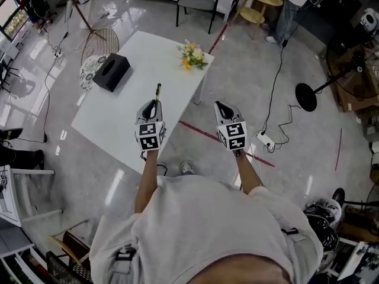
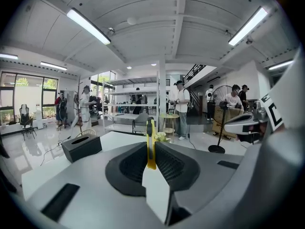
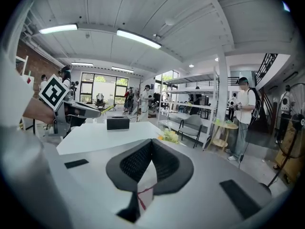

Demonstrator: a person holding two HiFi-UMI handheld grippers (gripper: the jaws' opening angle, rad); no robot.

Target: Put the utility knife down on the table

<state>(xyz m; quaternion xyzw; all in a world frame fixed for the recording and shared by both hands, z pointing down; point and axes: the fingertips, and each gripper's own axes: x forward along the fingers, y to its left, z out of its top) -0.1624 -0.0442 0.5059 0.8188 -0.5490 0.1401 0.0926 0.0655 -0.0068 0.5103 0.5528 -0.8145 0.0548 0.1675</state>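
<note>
A yellow and black utility knife [image 1: 157, 92] sticks forward out of my left gripper [image 1: 155, 103], above the near right part of the white table [image 1: 136, 108]. In the left gripper view the jaws are shut on the knife [image 2: 150, 149], which stands on edge between the pads of that gripper [image 2: 151, 146]. My right gripper [image 1: 218, 104] hangs over the floor just right of the table's edge. Its jaws [image 3: 151, 142] are shut with nothing between them. From the right gripper view the left gripper [image 3: 71, 111] and the knife tip [image 3: 111, 108] show at the left.
A black tissue box [image 1: 111, 71] lies at the table's left, and a small bunch of flowers [image 1: 193, 56] at its far right corner. Around the table are a wire chair [image 1: 98, 43], a grey chair [image 1: 198, 2], a fan stand [image 1: 307, 96] and a power strip [image 1: 266, 139].
</note>
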